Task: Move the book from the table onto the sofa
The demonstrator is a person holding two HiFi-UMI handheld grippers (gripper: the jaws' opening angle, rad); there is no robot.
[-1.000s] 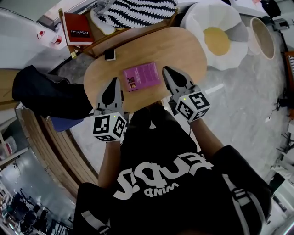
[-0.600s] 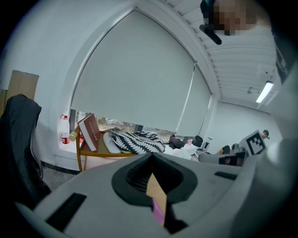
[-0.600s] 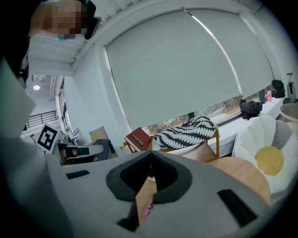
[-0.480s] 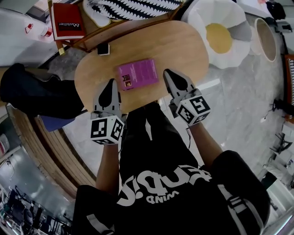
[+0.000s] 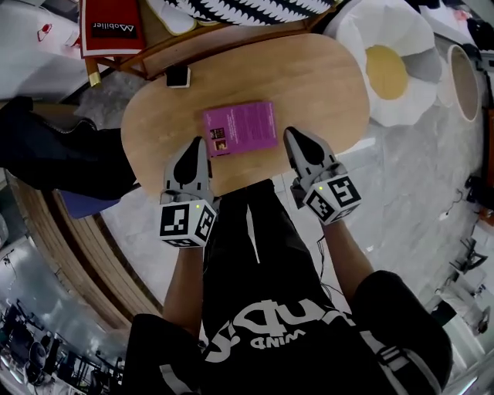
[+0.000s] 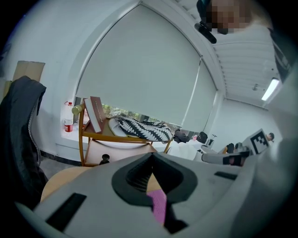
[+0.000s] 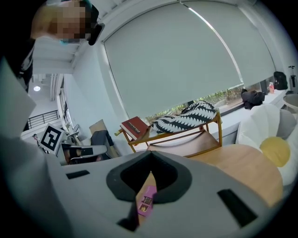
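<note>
A purple book point(image 5: 241, 127) lies flat on the oval wooden table point(image 5: 309, 77), near its front edge. My left gripper point(image 5: 197, 142) hovers at the book's near left corner, jaws closed together with nothing in them. The right gripper point(image 5: 291, 133), empty and shut as well, hangs just off the book's right edge. In the left gripper view the book point(image 6: 159, 205) shows as a purple sliver below the closed tips point(image 6: 151, 155). The right gripper view has the book point(image 7: 146, 204) under its shut tips point(image 7: 150, 152). Neither gripper touches the book.
A small black object point(image 5: 179, 75) sits at the table's far left edge. Behind the table stands a wooden rack with a red book point(image 5: 112, 31) and a striped cushion point(image 5: 239, 8). An egg-shaped cushion point(image 5: 390, 69) lies to the right, a dark jacket point(image 5: 62, 154) to the left.
Both grippers have sunk toward the table's front edge, still shut. The book lies where it was.
</note>
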